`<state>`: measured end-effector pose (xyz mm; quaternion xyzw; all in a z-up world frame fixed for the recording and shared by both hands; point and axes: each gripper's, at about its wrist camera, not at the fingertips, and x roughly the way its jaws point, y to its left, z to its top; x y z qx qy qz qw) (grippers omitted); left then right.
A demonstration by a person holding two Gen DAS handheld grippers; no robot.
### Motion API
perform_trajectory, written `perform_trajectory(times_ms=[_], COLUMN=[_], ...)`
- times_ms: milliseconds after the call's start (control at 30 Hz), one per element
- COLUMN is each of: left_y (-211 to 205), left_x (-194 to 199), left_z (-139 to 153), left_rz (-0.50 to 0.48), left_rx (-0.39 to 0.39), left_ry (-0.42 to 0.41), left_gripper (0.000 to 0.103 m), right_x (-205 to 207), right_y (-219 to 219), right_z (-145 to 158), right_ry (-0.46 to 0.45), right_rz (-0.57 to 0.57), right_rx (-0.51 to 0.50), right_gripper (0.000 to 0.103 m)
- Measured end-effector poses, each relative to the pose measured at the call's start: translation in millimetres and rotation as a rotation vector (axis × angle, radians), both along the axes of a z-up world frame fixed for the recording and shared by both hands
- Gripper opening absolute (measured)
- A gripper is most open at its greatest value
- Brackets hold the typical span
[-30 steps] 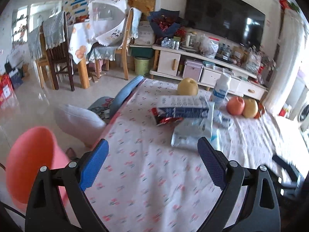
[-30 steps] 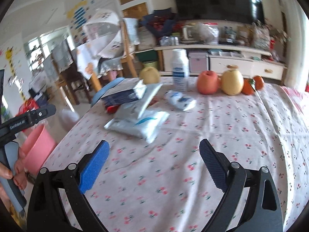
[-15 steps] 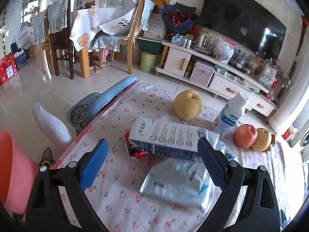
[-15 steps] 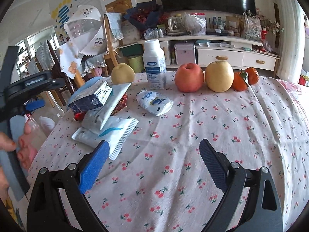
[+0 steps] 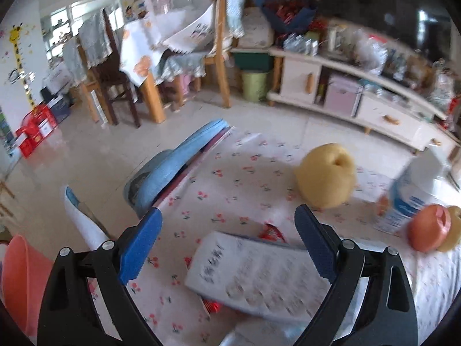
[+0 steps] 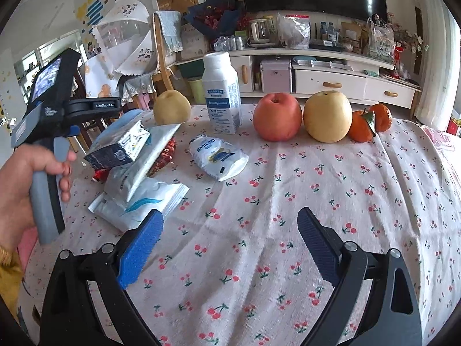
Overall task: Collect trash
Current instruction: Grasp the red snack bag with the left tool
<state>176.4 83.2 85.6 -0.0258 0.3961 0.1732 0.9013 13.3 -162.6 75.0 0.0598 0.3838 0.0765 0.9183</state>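
left wrist view: the left gripper (image 5: 227,227) fills the bottom of the frame with its two blue pads wide apart, and nothing is between them. just under the pads, in the lower centre, lies a blurred carton (image 5: 253,274) with dark print, on top of a red wrapper (image 5: 269,232). the cherry-print tablecloth (image 5: 230,184) covers the table. a yellow pear (image 5: 327,176) stands in the right centre, a white bottle with blue label (image 5: 409,196) is at the right edge, and a red apple (image 5: 428,227) is just beside it. a pink bucket (image 5: 20,276) is on the floor at the lower left.

right wrist view: the right gripper (image 6: 227,242) is at the bottom, its pads also wide apart and empty, above the tablecloth (image 6: 317,187). the trash is in the left centre: a dark carton (image 6: 118,148) rests tilted on silver-white bags (image 6: 138,196), with the red wrapper (image 6: 164,155) partly hidden under them. a white pouch (image 6: 217,155) lies apart, in the centre. behind it stand the white bottle (image 6: 222,92), the red apple (image 6: 278,116), a yellow pear (image 6: 327,116) touching it, and two tangerines (image 6: 370,124). another pear (image 6: 171,108) is at the upper left of the table. at the left edge a hand (image 6: 26,178) holds the handle of the left gripper.
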Motion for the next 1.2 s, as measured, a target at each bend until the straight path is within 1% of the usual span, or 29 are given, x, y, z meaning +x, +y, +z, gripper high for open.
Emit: perform_trajectory(times_ms=[33, 100, 133, 167, 233, 300, 367, 433, 567, 600, 633, 667, 733, 800, 867, 933, 1033, 1067, 1133, 1200], left_y=[5.2, 16.0, 19.4, 23.3, 24.7, 12.9, 3.3, -1.6, -27.8, -34.9, -46.1, -53.8, -64.3, -73.8, -77.4, -74.3, -58.9, -49.4, -37.1, -24.1], left_x=[4.8, 17.1, 20.1, 22.0, 20.9, 18.9, 8.7, -1.3, -39.8, -47.6, -63.0, -74.7, -90.2, -112.5, -125.7, -133.1, -130.6, -126.6, -118.0, -102.7], left_z=[-3.8, -18.5, -24.4, -31.1, -35.9, -44.5, -44.4, -44.3, -42.9, -43.6, -43.6, -43.6, -48.2, -48.2, -45.2, -38.5, -23.6, -18.3, -15.7, -16.1], left_rz=[0.022, 0.057, 0.057, 0.048, 0.02, -0.067, -0.127, -0.168, -0.319, -0.348, -0.4, -0.439, -0.489, -0.541, -0.584, -0.584, -0.531, -0.51, -0.488, -0.473], left_rx=[-0.003, 0.007, 0.008, -0.011, -0.044, -0.022, -0.012, -0.038, -0.032, -0.028, 0.002, 0.01, -0.001, 0.032, 0.029, 0.022, 0.023, 0.012, 0.003, 0.025], left_ry=[0.016, 0.083, 0.11, 0.13, 0.145, 0.214, 0.208, 0.22, 0.215, 0.218, 0.219, 0.221, 0.242, 0.228, 0.218, 0.19, 0.11, 0.094, 0.086, 0.078], left_gripper=[0.094, 0.094, 0.094, 0.094, 0.094, 0.094, 0.094, 0.094, 0.094, 0.094, 0.094, 0.094, 0.094, 0.094, 0.094, 0.094, 0.094, 0.094, 0.094, 0.094], right_x=[1.4, 6.7, 9.8, 13.3, 19.3, 26.6, 32.8, 37.4, 40.2, 40.3, 39.9, 39.6, 38.5, 38.0, 37.8, 37.6, 38.8, 40.0, 44.7, 50.2], right_y=[-0.4, -2.9, -5.0, -7.5, -12.3, -19.1, -25.7, -32.1, -41.7, -42.9, -43.2, -43.2, -41.2, -37.5, -31.8, -26.0, -18.5, -17.1, -13.6, -9.9], right_z=[-0.9, -4.3, -6.5, -8.7, -12.7, -17.0, -20.2, -21.8, -21.2, -20.3, -19.6, -18.6, -17.6, -17.4, -17.4, -17.7, -20.2, -21.1, -23.5, -24.9], right_ry=[0.001, 0.005, 0.008, 0.012, 0.025, 0.038, 0.05, 0.059, 0.064, 0.063, 0.061, 0.059, 0.059, 0.058, 0.057, 0.055, 0.061, 0.064, 0.067, 0.07], right_rz=[0.001, -0.003, -0.008, -0.014, -0.024, -0.036, -0.046, -0.058, -0.07, -0.069, -0.067, -0.065, -0.054, -0.036, -0.019, -0.001, 0.021, 0.023, 0.036, 0.043], right_rx=[-0.002, -0.008, -0.01, -0.01, -0.007, 0.008, 0.025, 0.042, 0.07, 0.074, 0.076, 0.078, 0.078, 0.068, 0.051, 0.035, 0.016, 0.016, 0.005, -0.009], right_gripper=[0.093, 0.093, 0.093, 0.093, 0.093, 0.093, 0.093, 0.093, 0.093, 0.093, 0.093, 0.093, 0.093, 0.093, 0.093, 0.093, 0.093, 0.093, 0.093, 0.093])
